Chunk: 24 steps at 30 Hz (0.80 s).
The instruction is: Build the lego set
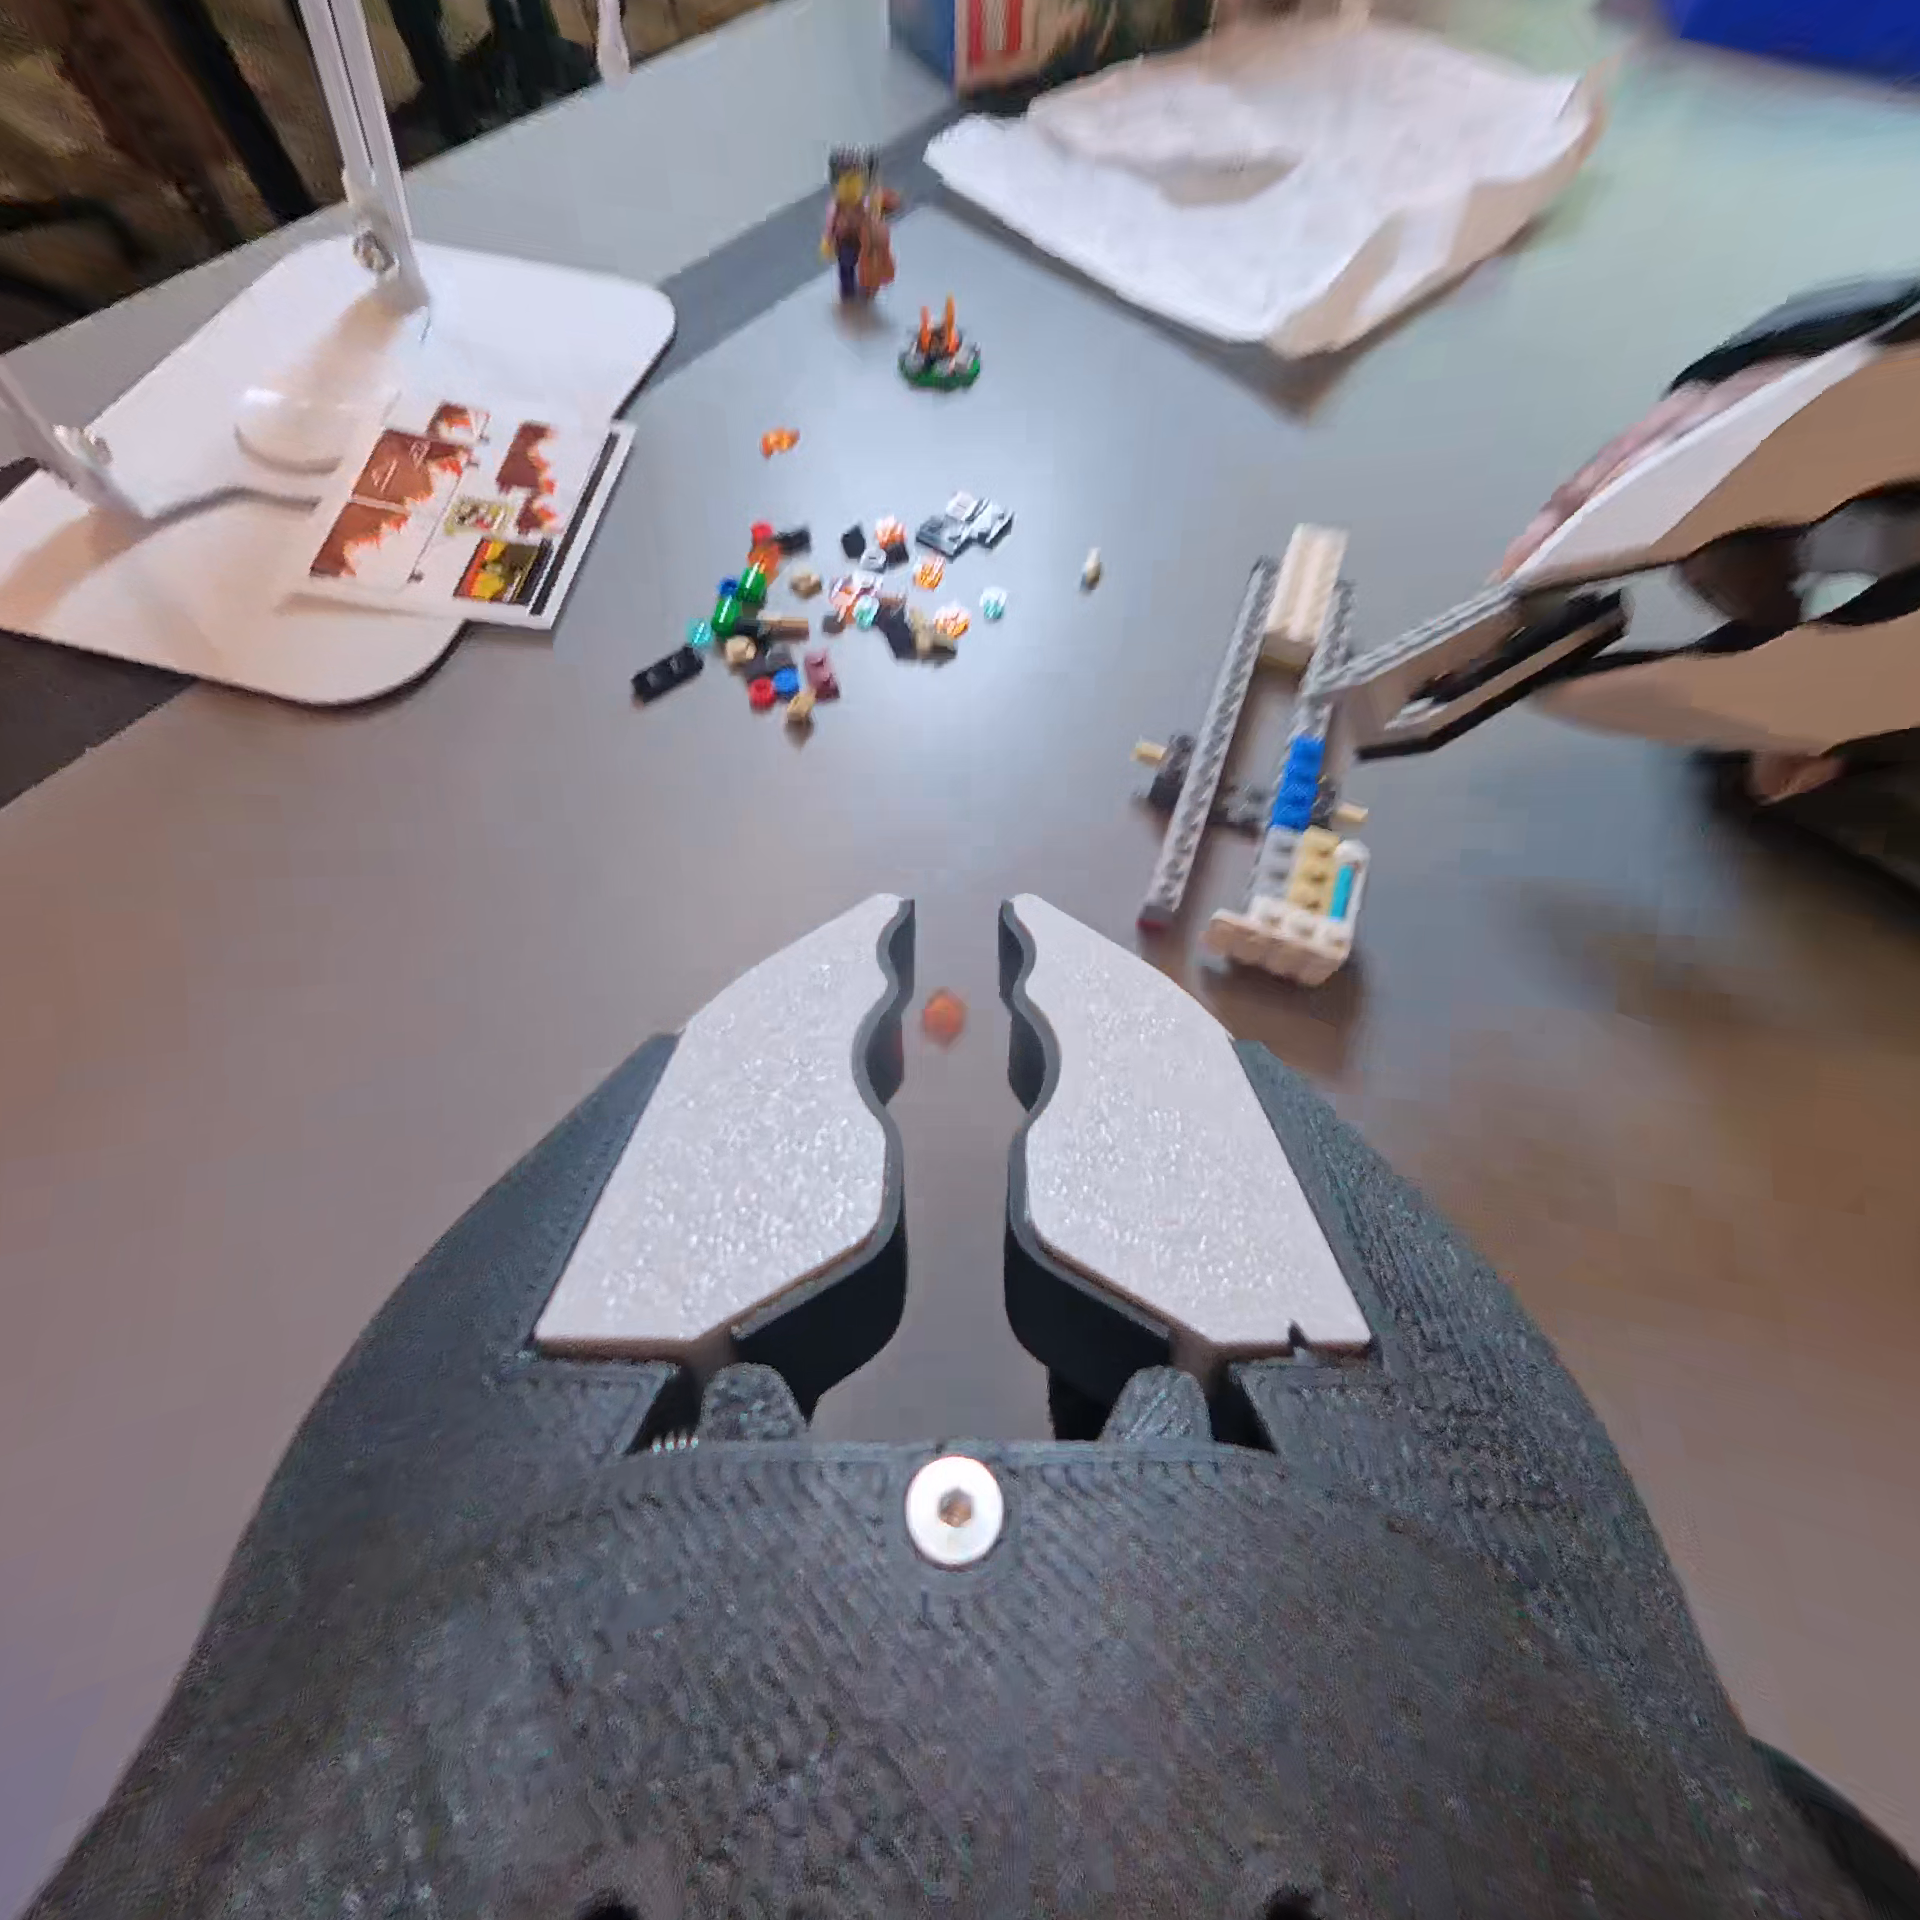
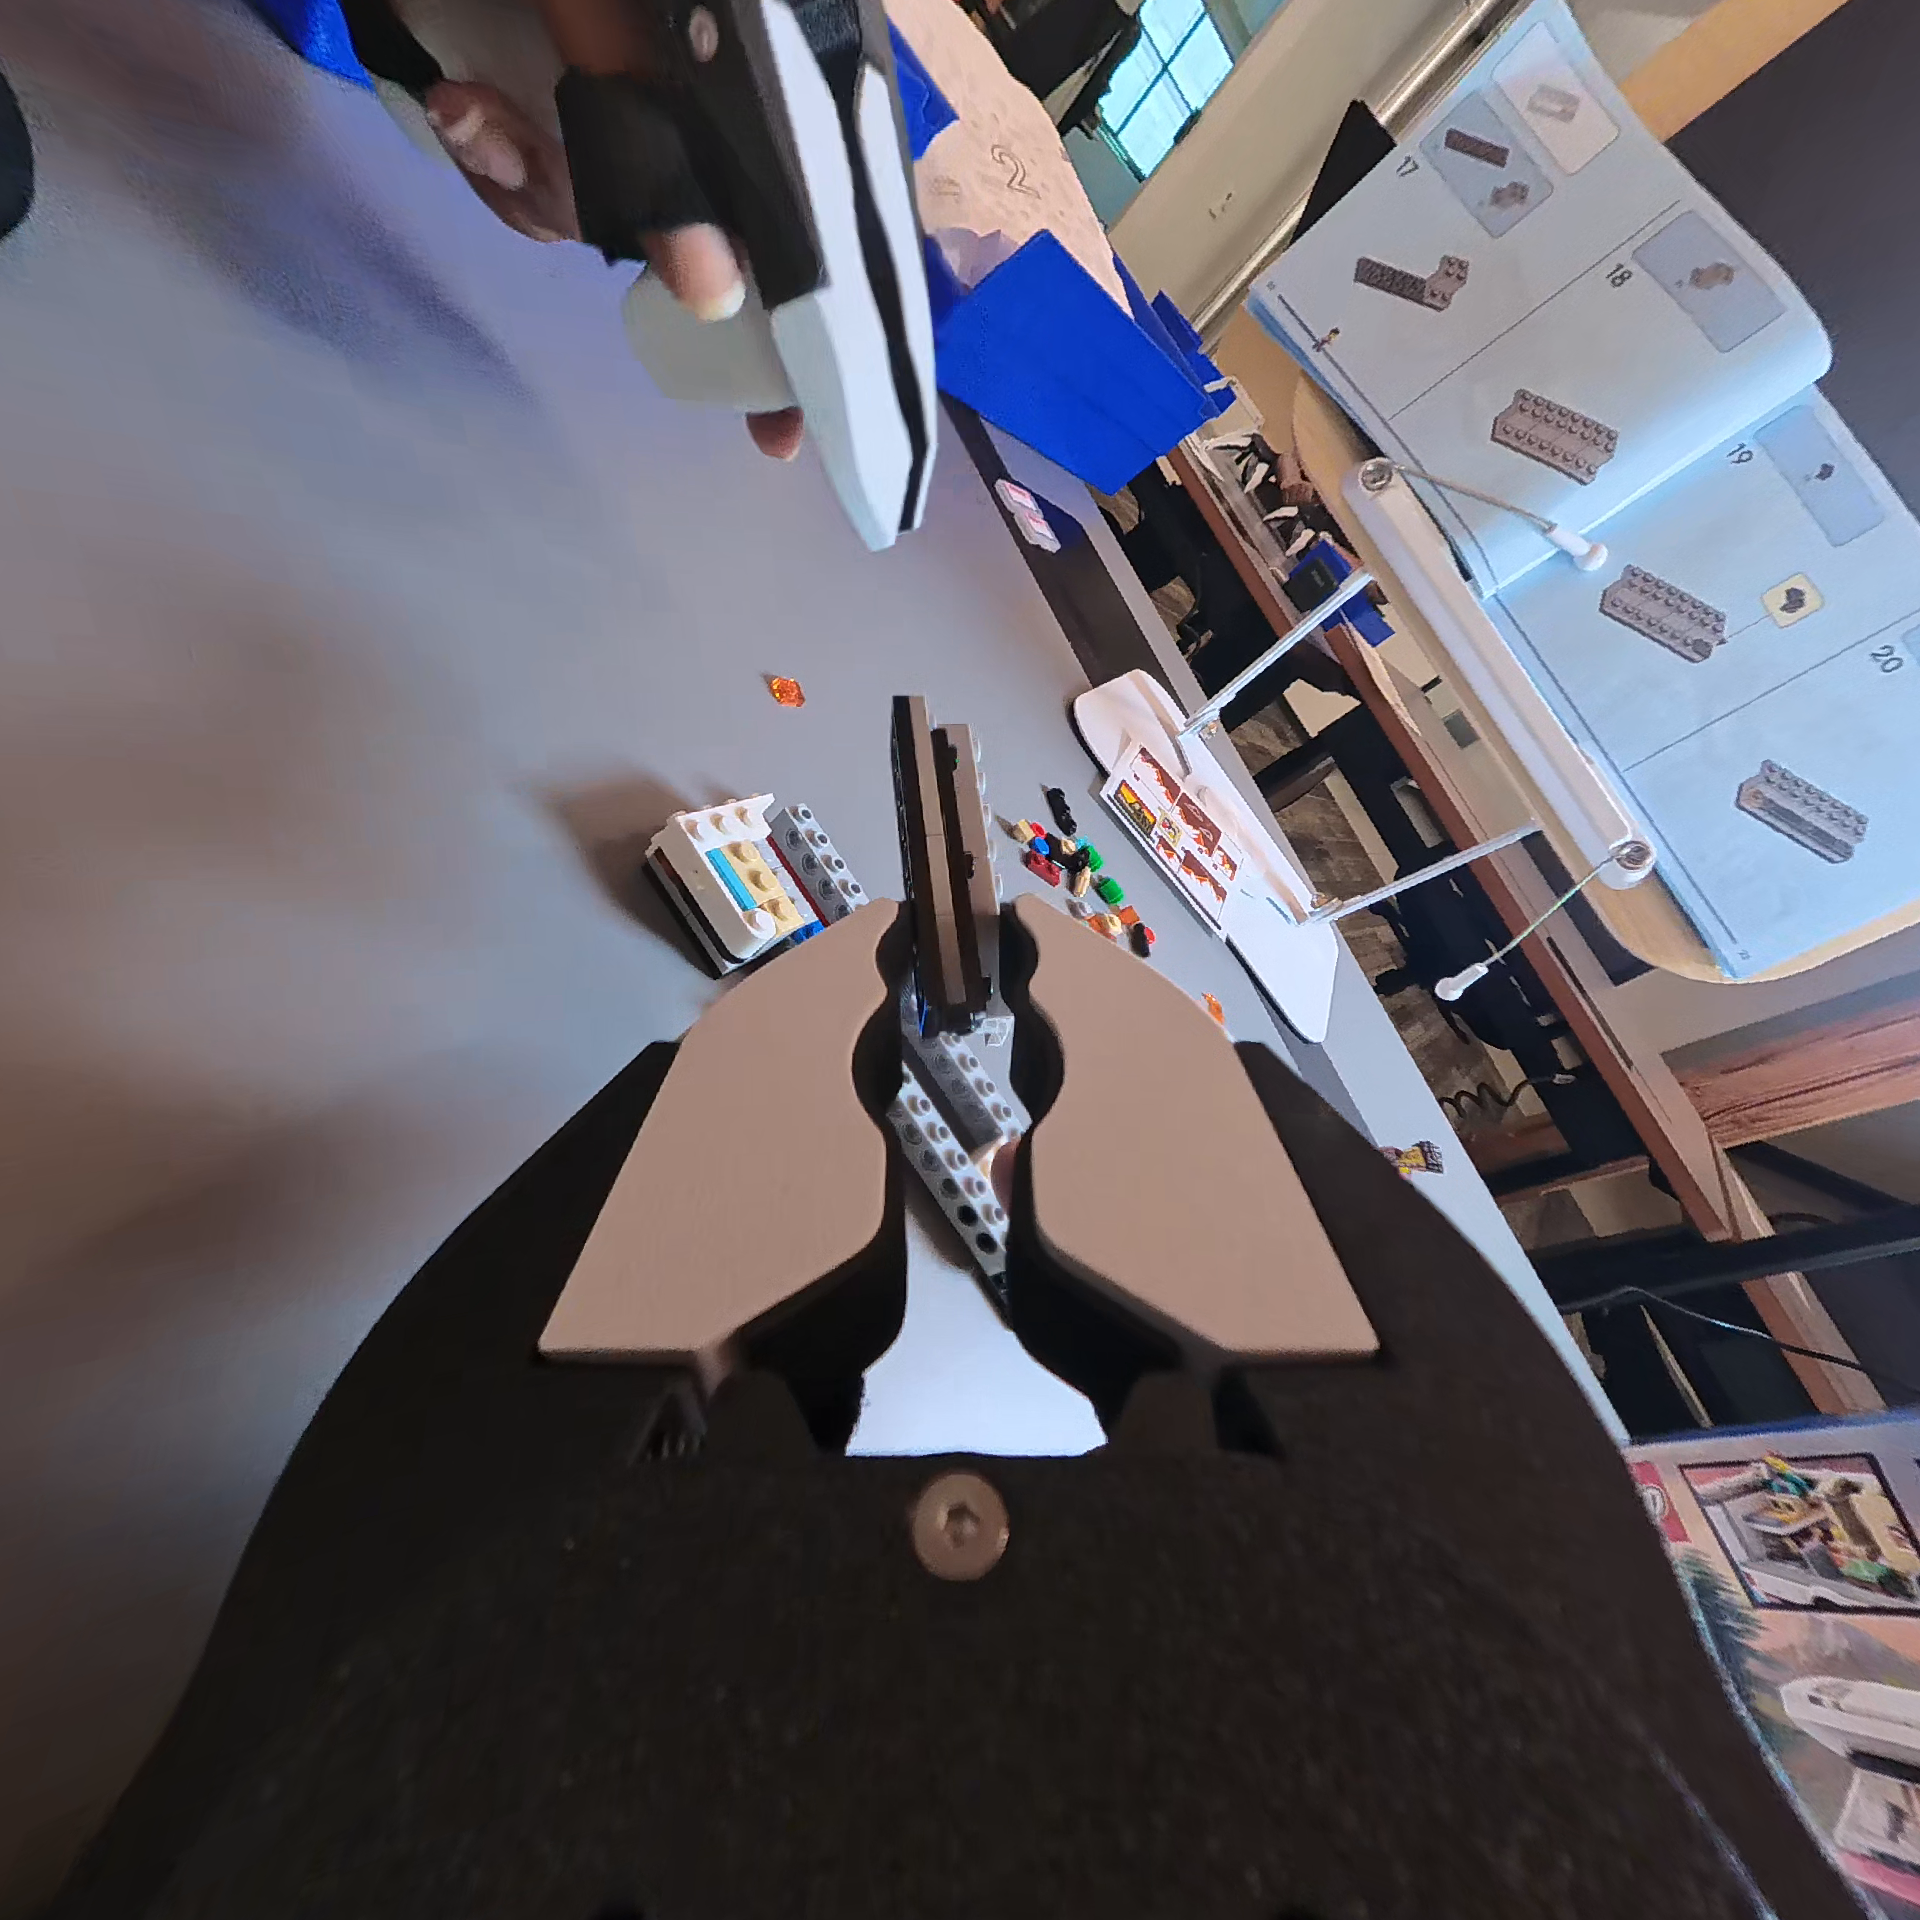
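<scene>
My left gripper (image 1: pixel 956 935) is open by a narrow gap and empty, hovering over a small orange piece (image 1: pixel 943 1013) that lies on the dark table; that piece also shows in the right wrist view (image 2: pixel 787 690). My right gripper (image 2: pixel 958 914) is shut on a long dark plate piece (image 2: pixel 935 831), held edge-up over the grey beam frame (image 2: pixel 961 1132). The right gripper shows at the right of the left wrist view (image 1: pixel 1382 707), at the far end of the frame (image 1: pixel 1210 790). A white, tan and blue brick block (image 2: pixel 743 862) sits at the frame's near end (image 1: pixel 1294 904).
A pile of small loose pieces (image 1: pixel 831 613) lies mid-table. A minifigure (image 1: pixel 860 234) and a campfire build (image 1: pixel 940 353) stand behind it. A white stand base with a sticker sheet (image 1: pixel 447 509) is at the left, a white bag (image 1: pixel 1278 177) at the back. The open instruction booklet (image 2: pixel 1621 499) hangs on the stand. About 12 cm separates my left fingertips from my right.
</scene>
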Each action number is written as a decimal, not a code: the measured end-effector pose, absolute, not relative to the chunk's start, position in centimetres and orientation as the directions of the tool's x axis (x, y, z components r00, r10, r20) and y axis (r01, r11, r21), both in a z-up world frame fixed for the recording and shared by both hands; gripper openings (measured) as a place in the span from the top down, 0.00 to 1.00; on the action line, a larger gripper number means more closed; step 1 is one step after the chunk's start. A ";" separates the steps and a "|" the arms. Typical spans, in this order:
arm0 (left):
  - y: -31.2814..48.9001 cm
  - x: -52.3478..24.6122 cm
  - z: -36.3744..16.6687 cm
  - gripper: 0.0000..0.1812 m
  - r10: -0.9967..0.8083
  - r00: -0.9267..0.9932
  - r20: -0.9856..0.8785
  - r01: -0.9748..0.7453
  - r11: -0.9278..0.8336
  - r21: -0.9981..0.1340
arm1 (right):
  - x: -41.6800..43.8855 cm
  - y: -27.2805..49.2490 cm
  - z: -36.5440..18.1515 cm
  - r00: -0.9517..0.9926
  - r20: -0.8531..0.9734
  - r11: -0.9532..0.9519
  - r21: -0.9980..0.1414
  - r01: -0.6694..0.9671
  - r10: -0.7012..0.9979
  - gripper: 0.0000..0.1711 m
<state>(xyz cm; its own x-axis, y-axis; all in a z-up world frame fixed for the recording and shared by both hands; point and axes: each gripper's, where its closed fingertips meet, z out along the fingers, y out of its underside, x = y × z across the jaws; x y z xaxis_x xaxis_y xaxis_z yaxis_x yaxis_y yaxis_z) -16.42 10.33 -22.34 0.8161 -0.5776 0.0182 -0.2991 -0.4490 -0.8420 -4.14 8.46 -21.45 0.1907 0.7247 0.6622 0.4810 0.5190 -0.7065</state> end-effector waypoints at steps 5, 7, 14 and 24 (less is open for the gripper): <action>9.7 -16.4 -26.9 0.91 -0.625 0.776 -0.087 -0.490 -0.511 -0.707 | -4.1 8.6 -21.6 0.183 0.659 0.513 -0.705 0.490 0.729 0.91; 9.7 -16.2 -27.6 0.89 -0.631 0.773 -0.065 -0.491 -0.530 -0.691 | -4.0 8.7 -21.6 0.182 0.656 0.510 -0.706 0.492 0.732 0.91; 10.4 -16.4 -28.0 0.88 -0.660 0.751 -0.025 -0.496 -0.539 -0.681 | -4.2 8.5 -22.0 0.167 0.634 0.493 -0.717 0.494 0.755 0.91; 9.9 -15.5 -28.5 0.95 -0.767 0.641 0.020 -0.628 -0.539 -0.561 | -4.1 7.5 -22.2 0.062 0.671 0.594 -0.692 0.410 0.739 0.91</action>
